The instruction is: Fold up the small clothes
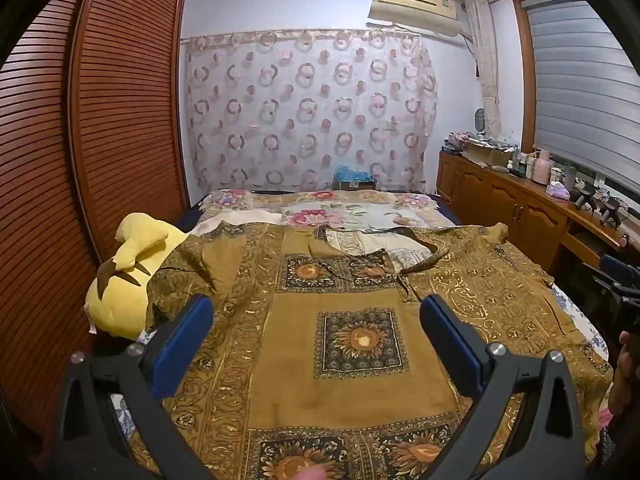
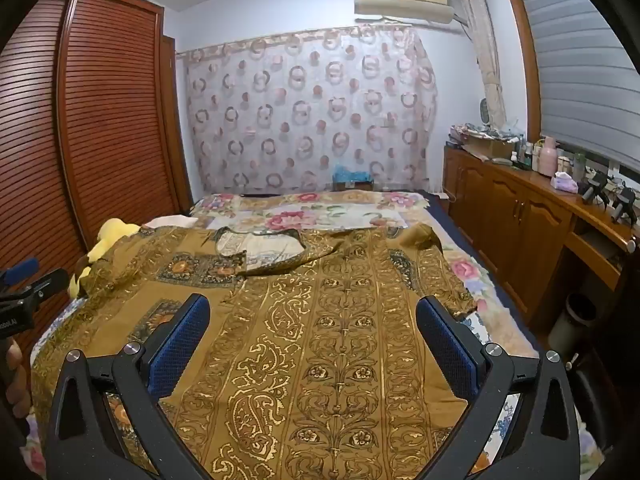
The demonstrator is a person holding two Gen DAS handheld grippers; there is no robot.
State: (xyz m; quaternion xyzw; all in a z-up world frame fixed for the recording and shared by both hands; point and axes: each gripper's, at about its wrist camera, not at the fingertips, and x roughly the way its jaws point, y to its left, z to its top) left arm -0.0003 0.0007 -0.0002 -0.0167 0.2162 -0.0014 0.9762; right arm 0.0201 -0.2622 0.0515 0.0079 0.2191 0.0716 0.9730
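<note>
A mustard-brown patterned garment [image 1: 352, 340] with gold scrollwork and sunflower squares lies spread flat on the bed, neckline toward the far end; it also shows in the right wrist view [image 2: 340, 340]. My left gripper [image 1: 316, 312] is open and empty, held above the garment's left half. My right gripper [image 2: 312, 312] is open and empty, held above the garment's right half. Part of the other gripper shows at the right edge of the left wrist view [image 1: 618, 284] and at the left edge of the right wrist view [image 2: 28, 288].
A yellow plush toy [image 1: 128, 276] lies at the bed's left edge, partly under the left sleeve. A floral bedspread [image 1: 340, 212] covers the bed. A slatted wardrobe [image 1: 80, 140] stands left, a wooden cabinet [image 2: 520, 216] with bottles right.
</note>
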